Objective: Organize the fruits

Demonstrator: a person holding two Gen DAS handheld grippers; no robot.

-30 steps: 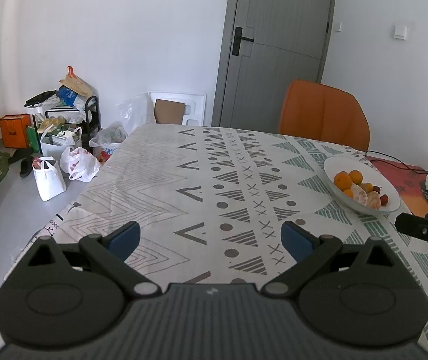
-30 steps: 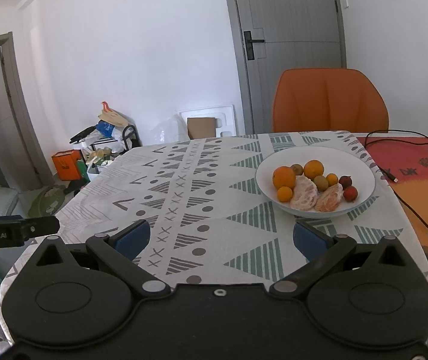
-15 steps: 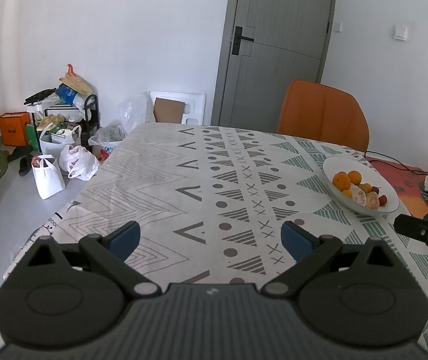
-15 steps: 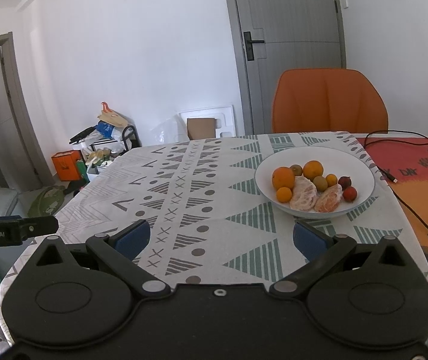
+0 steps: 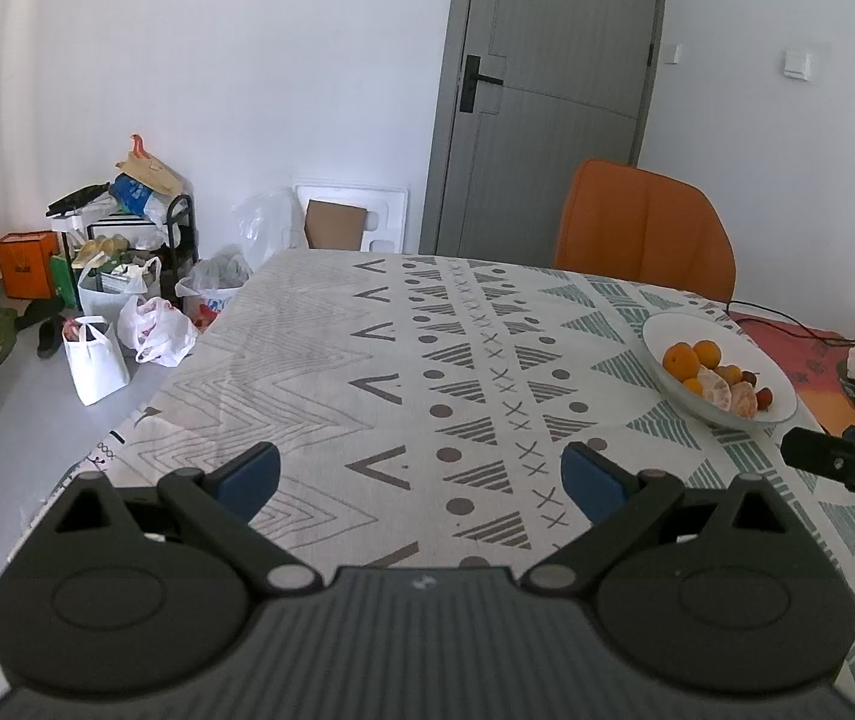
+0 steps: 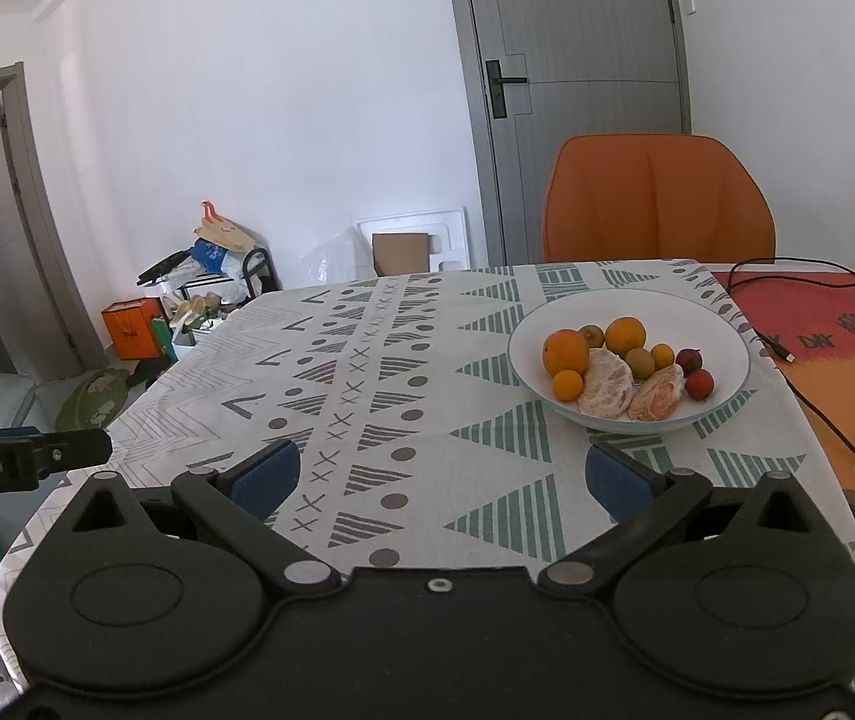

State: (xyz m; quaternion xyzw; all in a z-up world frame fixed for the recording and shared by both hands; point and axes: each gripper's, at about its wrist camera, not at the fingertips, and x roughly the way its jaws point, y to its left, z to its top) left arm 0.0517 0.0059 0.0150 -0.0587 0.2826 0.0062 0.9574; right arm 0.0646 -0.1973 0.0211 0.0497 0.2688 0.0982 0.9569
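A white bowl (image 6: 721, 324) (image 5: 781, 387) of mixed fruit sits on the patterned tablecloth, ahead and slightly right in the right wrist view, far right in the left wrist view. It holds oranges (image 6: 565, 351), peeled citrus (image 6: 605, 388), kiwis (image 6: 643, 362) and small red fruits (image 6: 699, 384). My right gripper (image 6: 436, 474) hovers open just short of the bowl, nothing between its blue pads. My left gripper (image 5: 421, 474) is open over the bare cloth, well left of the bowl. Each gripper's tip shows at the edge of the other's view.
An orange chair (image 6: 658, 198) stands behind the table's far side. A black cable (image 6: 817, 414) runs over a red-orange mat (image 6: 847, 354) right of the cloth. Bags and boxes (image 5: 109, 300) clutter the floor at the left. A grey door (image 5: 553, 96) is behind.
The left wrist view has shifted slightly, so the bowl sits a little lower and further right. The right gripper has barely moved. Both stay open.
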